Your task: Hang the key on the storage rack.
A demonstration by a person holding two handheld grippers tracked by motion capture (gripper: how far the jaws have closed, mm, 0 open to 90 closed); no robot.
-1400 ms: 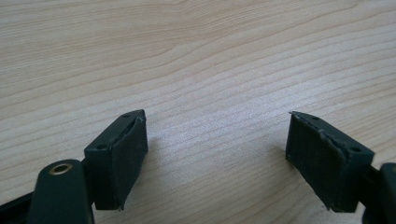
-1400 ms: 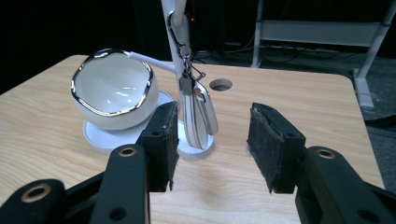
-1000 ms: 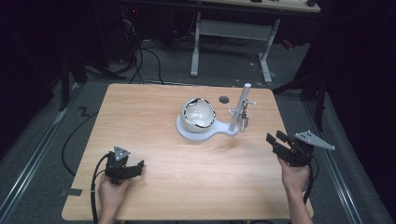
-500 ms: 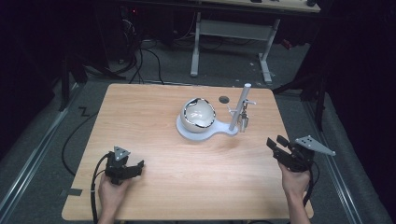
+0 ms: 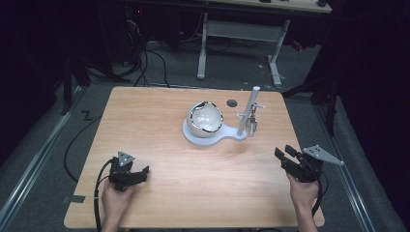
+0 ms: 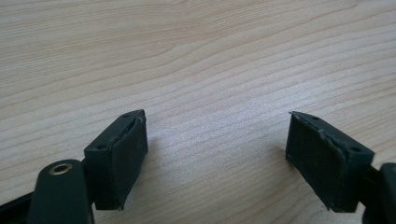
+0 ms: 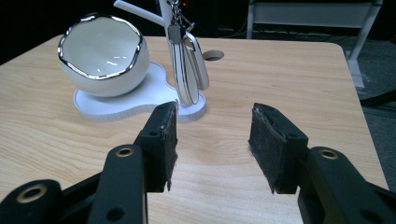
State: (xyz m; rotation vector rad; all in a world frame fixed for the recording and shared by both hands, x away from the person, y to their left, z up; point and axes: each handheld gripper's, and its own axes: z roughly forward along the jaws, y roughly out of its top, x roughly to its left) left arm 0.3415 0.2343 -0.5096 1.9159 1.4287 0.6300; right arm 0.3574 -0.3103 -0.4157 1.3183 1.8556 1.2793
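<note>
Nearer the table's edge now, right gripper gapes; left gripper too.

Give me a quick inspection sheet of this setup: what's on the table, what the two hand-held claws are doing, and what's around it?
Surface: light wooden table, bare apart from the stand; round hole near the far edge.
Job's things: white egg-shaped bowl with a dark metallic rim on a flat white base; white post with metal keys hanging.
Clutter: nothing seen.
Grippers: left gripper open, low over bare wood; right gripper open, facing the stand, holding nothing.
Cables: black cable trailing from the left gripper; more black cables on the floor.
Surroundings: dark room, white desk frame behind.
</note>
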